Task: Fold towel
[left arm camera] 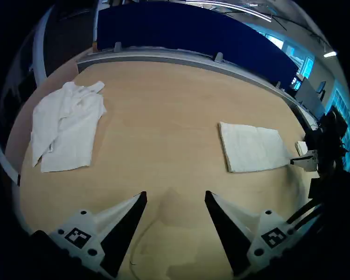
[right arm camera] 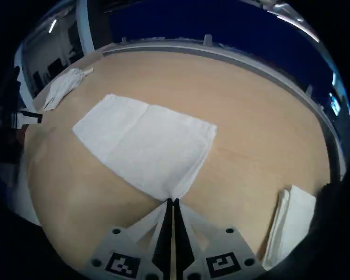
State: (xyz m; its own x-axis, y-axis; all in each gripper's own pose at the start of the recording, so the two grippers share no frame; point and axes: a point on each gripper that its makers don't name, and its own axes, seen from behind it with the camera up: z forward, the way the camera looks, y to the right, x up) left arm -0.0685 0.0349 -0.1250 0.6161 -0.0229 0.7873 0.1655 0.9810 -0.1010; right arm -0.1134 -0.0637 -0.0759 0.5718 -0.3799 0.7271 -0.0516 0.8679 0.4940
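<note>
- The towel (right arm camera: 147,144) lies spread flat on the wooden table (left arm camera: 175,102), with one fold line across it. I judge that one fold is made and the next is being prepared.
- The right gripper (right arm camera: 172,205) has its two fingers pressed together on the near corner of the towel. The cloth runs to a point right at the tips, so the corner seems pinched in order to carry it over the rest.
- The left gripper (left arm camera: 175,193) hangs over bare wood with its fingers spread wide and nothing between them. It is well apart from the towel, probably waiting to take another corner or to press the cloth down.
- A crumpled towel (left arm camera: 67,126) lies far off at the other side of the table, likely for a later turn.
- A small folded towel (right arm camera: 294,219) lies near the table edge beside the right gripper, apart from the working place, probably put aside as finished.
</note>
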